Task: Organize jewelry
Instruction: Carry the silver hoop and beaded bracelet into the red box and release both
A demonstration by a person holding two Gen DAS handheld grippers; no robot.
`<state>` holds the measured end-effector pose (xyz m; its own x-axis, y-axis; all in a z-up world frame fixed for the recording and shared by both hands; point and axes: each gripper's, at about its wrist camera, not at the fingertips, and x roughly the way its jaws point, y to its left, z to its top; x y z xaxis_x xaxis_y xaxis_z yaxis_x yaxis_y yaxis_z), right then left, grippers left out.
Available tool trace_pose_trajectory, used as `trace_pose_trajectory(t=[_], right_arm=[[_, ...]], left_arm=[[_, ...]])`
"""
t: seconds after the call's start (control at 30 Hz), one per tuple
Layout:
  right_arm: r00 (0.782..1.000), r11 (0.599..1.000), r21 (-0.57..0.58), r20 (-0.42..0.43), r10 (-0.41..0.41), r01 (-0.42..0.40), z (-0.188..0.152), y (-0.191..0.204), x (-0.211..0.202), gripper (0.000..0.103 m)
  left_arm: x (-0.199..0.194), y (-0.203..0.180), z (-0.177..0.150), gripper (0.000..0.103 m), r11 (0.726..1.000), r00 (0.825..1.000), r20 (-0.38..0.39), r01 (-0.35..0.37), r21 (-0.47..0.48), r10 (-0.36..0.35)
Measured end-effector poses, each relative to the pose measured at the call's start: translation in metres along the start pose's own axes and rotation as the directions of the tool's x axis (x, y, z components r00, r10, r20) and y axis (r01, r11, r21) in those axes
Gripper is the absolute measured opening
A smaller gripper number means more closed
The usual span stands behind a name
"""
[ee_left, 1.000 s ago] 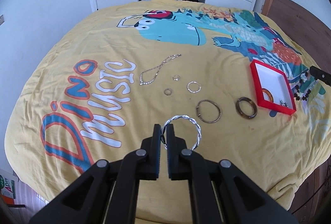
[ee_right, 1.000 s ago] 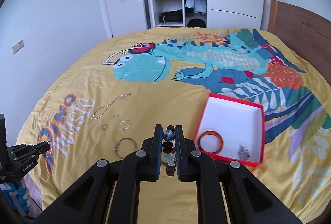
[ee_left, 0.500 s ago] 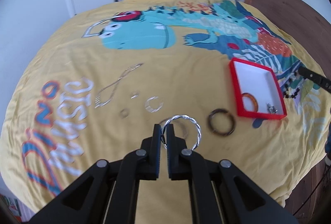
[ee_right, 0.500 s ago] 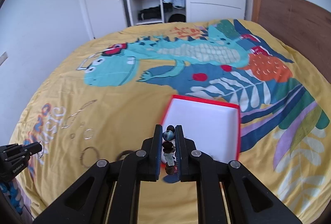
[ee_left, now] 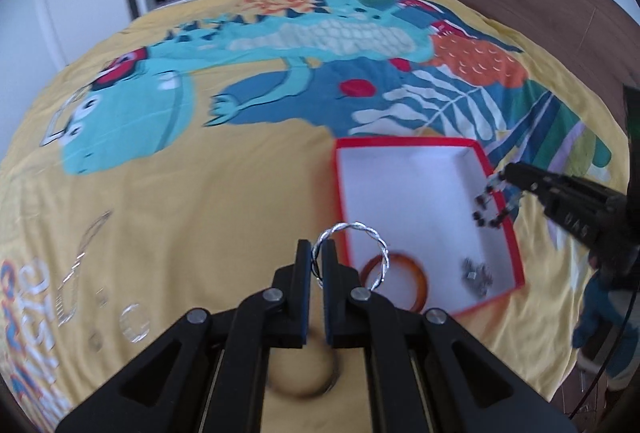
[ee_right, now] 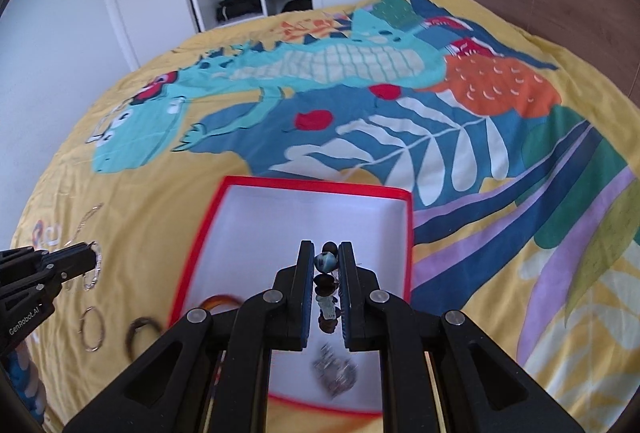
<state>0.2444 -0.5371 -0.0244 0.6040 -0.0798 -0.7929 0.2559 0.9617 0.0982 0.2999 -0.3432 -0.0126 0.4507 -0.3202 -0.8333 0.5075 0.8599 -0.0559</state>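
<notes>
The bed (ee_left: 248,193), covered in yellow dinosaur-print fabric, carries a red-rimmed white cardboard tray (ee_left: 416,193). The right gripper (ee_right: 326,265), closed on a dark beaded bracelet (ee_right: 325,261), hangs over the tray interior. The left gripper (ee_left: 316,265) pinches a twisted silver bangle (ee_left: 360,233) at the tray's near-left edge. Risk: simultaneous release may tangle both pieces, or the bangle may strike the rim and fall outside.
</notes>
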Motion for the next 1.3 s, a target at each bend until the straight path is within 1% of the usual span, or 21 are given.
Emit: trace_pose_trajectory(t=[0.13, 0.33, 0.5, 0.7, 0.8, 0.87, 0.97, 1.0, 1.07, 1.13, 1.2, 1.27, 1.3], right_arm=[[1.000, 1.000, 0.012, -0.013, -0.014, 0.014, 0.005, -0.016, 0.027, 0.011], [0.999, 1.000, 0.024, -0.042, -0.013, 0.014, 0.001, -0.028, 0.059, 0.011], [0.998, 1.000, 0.023, -0.067, -0.010, 0.012, -0.006, -0.031, 0.075, 0.011], [0.996, 1.000, 0.015, -0.082, -0.019, 0.020, -0.011, -0.032, 0.081, 0.012], [0.996, 0.999, 0.028, -0.079, -0.030, 0.032, -0.013, -0.035, 0.081, 0.012], [0.996, 0.999, 0.031, -0.077, -0.036, 0.038, -0.014, -0.037, 0.081, 0.012], [0.996, 0.999, 0.028, -0.078, -0.035, 0.037, -0.015, -0.037, 0.078, 0.013], [0.996, 0.999, 0.028, -0.076, -0.038, 0.040, -0.015, -0.037, 0.075, 0.015], [0.997, 0.999, 0.032, -0.068, -0.040, 0.042, -0.015, -0.038, 0.070, 0.028], [0.998, 0.999, 0.036, -0.058, -0.038, 0.040, -0.014, -0.038, 0.062, 0.029], [0.998, 0.998, 0.035, -0.049, -0.048, 0.050, -0.013, -0.038, 0.053, 0.030], [0.998, 0.998, 0.042, -0.040, -0.047, 0.049, -0.013, -0.039, 0.044, 0.032], [0.998, 0.998, 0.047, -0.032, -0.049, 0.051, -0.013, -0.039, 0.036, 0.032]], left_arm=[[0.039, -0.024, 0.015, 0.005, 1.000, 0.999, -0.026, 0.024, 0.010, -0.024], [0.079, -0.043, 0.015, 0.005, 0.999, 0.997, -0.068, 0.028, 0.036, -0.025], [0.098, -0.047, 0.007, 0.005, 0.998, 0.995, -0.100, 0.026, 0.054, -0.021], [0.114, -0.047, -0.002, 0.005, 0.998, 0.990, -0.142, 0.026, 0.052, -0.018], [0.117, -0.045, -0.005, 0.006, 0.999, 0.989, -0.149, 0.019, 0.051, -0.011], [0.117, -0.043, -0.005, 0.006, 0.999, 0.987, -0.156, 0.032, 0.035, -0.026], [0.116, -0.041, -0.004, 0.006, 0.999, 0.986, -0.162, 0.033, 0.024, -0.029], [0.114, -0.040, -0.003, 0.006, 0.999, 0.986, -0.162, 0.039, 0.018, -0.036], [0.111, -0.038, -0.002, 0.007, 0.999, 0.986, -0.159, 0.048, 0.009, -0.046], [0.104, -0.038, 0.000, 0.010, 0.998, 0.987, -0.152, 0.062, 0.004, -0.061], [0.095, -0.038, 0.002, 0.022, 0.998, 0.989, -0.140, 0.058, 0.005, -0.057], [0.084, -0.038, 0.003, 0.025, 0.998, 0.990, -0.124, 0.062, 0.002, -0.061], [0.077, -0.037, 0.004, 0.025, 0.998, 0.991, -0.116, 0.065, 0.000, -0.064]])
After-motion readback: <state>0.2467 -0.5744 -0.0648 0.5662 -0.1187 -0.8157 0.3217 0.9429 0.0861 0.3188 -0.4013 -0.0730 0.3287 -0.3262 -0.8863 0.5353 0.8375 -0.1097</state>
